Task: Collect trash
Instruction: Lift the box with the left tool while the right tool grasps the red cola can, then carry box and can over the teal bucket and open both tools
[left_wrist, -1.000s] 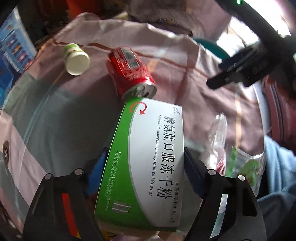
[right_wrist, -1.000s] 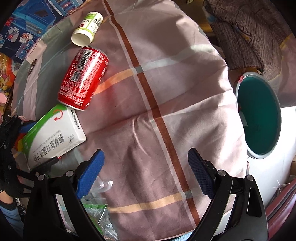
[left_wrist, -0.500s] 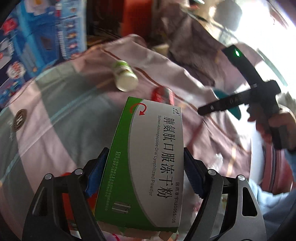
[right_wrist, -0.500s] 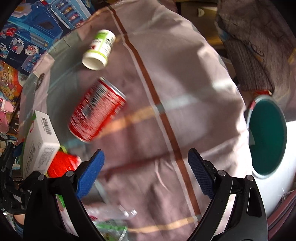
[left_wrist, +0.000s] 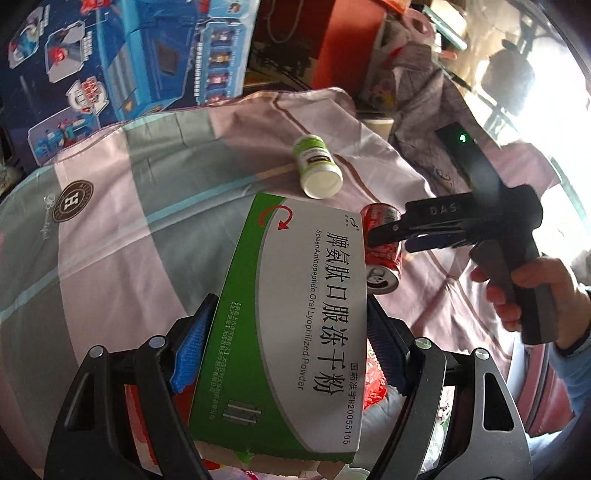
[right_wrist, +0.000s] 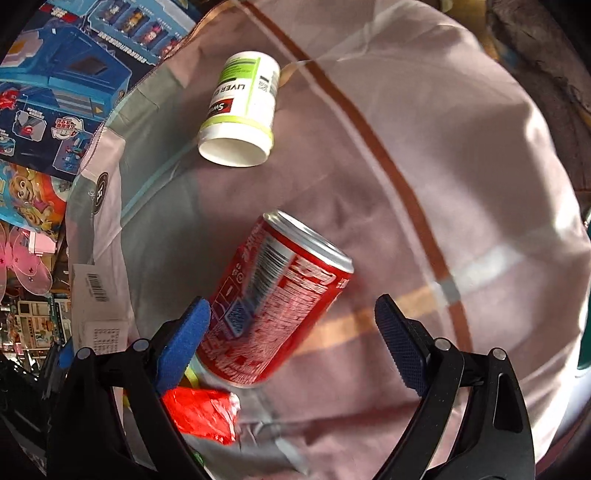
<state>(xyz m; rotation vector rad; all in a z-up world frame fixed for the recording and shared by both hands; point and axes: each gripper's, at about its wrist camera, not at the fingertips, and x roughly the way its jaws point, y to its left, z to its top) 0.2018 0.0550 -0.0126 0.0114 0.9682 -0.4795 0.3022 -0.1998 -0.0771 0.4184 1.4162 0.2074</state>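
My left gripper (left_wrist: 288, 325) is shut on a green and white medicine box (left_wrist: 295, 332), lifted off the checked sheet (left_wrist: 129, 240). In the right wrist view a red drink can (right_wrist: 280, 295) lies on its side between the pads of my right gripper (right_wrist: 291, 325). Those jaws are closing. The left pad is at the can's side and the right pad stands clear of it. From the left wrist view, the right gripper (left_wrist: 391, 240) hangs over the can (left_wrist: 384, 266). A white pill bottle (right_wrist: 240, 114) lies further back on the sheet.
A crumpled red wrapper (right_wrist: 199, 410) lies just below the can. Toy boxes (left_wrist: 110, 55) stand along the far left edge of the bed. A hand (left_wrist: 524, 288) holds the right gripper. A teal bin's rim (right_wrist: 585, 354) shows at the right edge.
My left gripper has lifted the box off the sheet and rolled. My right gripper moved left across the sheet, so the can now lies between its jaws, which have narrowed slightly.
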